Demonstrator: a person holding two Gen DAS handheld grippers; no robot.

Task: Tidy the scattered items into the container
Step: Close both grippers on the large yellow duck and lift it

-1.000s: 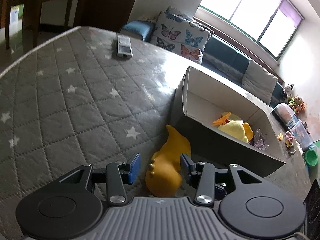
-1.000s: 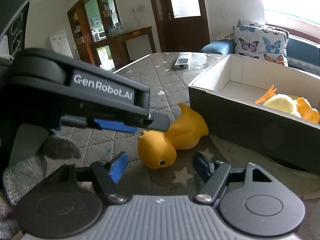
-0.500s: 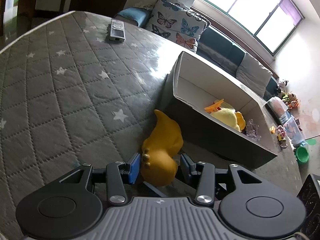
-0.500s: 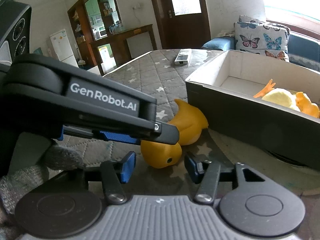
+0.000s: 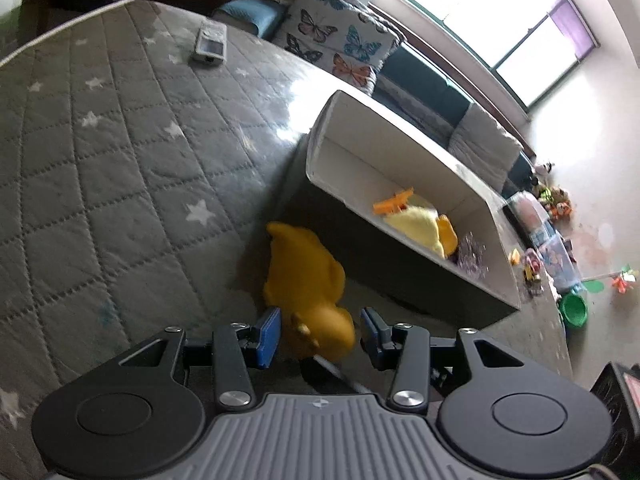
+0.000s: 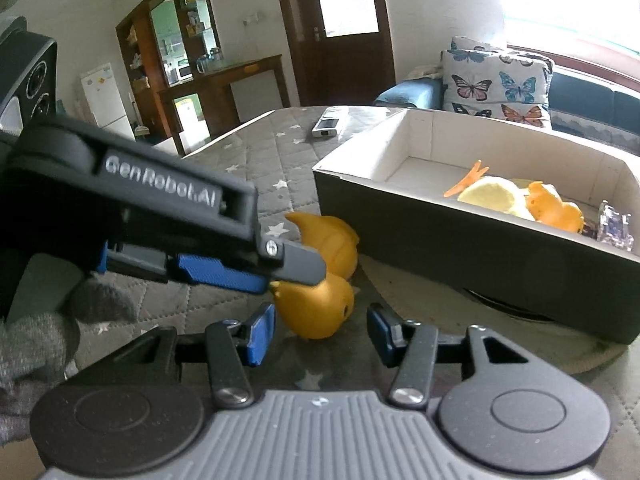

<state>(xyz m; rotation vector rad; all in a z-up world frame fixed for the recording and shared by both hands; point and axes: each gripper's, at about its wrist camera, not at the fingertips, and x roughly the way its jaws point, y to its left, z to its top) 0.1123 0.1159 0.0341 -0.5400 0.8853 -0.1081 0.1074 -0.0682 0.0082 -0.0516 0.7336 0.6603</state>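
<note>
Both tongs have closed in around the duck (image 5: 310, 292), still open; it looks light, soft rubber—squeeze its round head.

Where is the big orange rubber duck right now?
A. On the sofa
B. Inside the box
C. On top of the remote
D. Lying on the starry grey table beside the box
D: the duck lies on its side on the grey quilted table, just outside the box.
</note>
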